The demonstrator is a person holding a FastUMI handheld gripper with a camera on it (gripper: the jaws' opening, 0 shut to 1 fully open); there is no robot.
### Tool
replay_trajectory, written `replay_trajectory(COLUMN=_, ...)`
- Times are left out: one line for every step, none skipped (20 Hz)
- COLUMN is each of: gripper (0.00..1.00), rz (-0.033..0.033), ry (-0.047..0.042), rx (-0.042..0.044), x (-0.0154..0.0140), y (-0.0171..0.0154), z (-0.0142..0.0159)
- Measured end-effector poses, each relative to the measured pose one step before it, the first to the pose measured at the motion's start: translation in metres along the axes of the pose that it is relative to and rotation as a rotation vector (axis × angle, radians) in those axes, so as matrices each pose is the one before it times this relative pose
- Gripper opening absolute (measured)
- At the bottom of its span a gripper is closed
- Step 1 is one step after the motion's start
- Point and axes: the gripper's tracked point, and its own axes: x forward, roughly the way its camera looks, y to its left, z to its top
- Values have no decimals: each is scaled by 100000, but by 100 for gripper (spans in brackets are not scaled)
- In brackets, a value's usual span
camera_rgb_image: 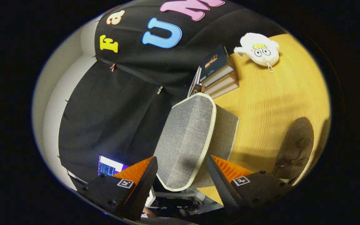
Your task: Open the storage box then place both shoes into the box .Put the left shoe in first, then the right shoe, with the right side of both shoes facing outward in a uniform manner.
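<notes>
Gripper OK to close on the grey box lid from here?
Probably yes. The grey storage box lid already sits between the open fingers of the gripper, nothing else in the gap. The books and white plush toy lie well beyond.

Storage box [186, 137] on table [277, 103], books [219, 73] behind, plush toy [259, 50] beyond

A stack of books [218, 72] stands at the edge of the wooden table [277, 106], with a dark-covered book on the top. Near the books, further along the table, a white plush toy [259, 50] with big round eyes and a yellow mark lies flat on the surface. A dark shadow falls on the wood, well apart from the toy. Beside the table, lower down, a lit screen [108, 166] shows against the black cloth wall [111, 118].
</notes>
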Motion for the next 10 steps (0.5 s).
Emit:
replay_trajectory(gripper=98, rz=-203, ry=1335, rx=1517, x=320, y=-391, z=-505)
replay_trajectory(gripper=98, rz=669, ry=937, rx=2004, x=467, y=-257, z=-352)
replay_trajectory(gripper=98, rz=793, ry=1244, rx=2485, x=360, y=-206, z=-402)
replay_trajectory(gripper=98, rz=555, ry=1040, rx=2778, x=387, y=-297, z=-273)
replay_trajectory(gripper=98, rz=314, ry=1063, rx=2953, x=460, y=-277, z=-258)
replay_trajectory(gripper=98, rz=1153, ry=850, rx=3290, x=338, y=5, z=-279)
replay_trajectory(gripper=97, rz=1737, ry=417, rx=3190, x=115, y=329, z=-177)
replay_trajectory(gripper=97, rz=2529, ry=565, rx=2764, x=394, y=496, z=-69)
replay_trajectory(gripper=97, rz=2116, ry=924, rx=2104, x=86, y=431, z=-216)
replay_trajectory(gripper=96, rz=1967, ry=1317, rx=1825, x=200, y=402, z=-158)
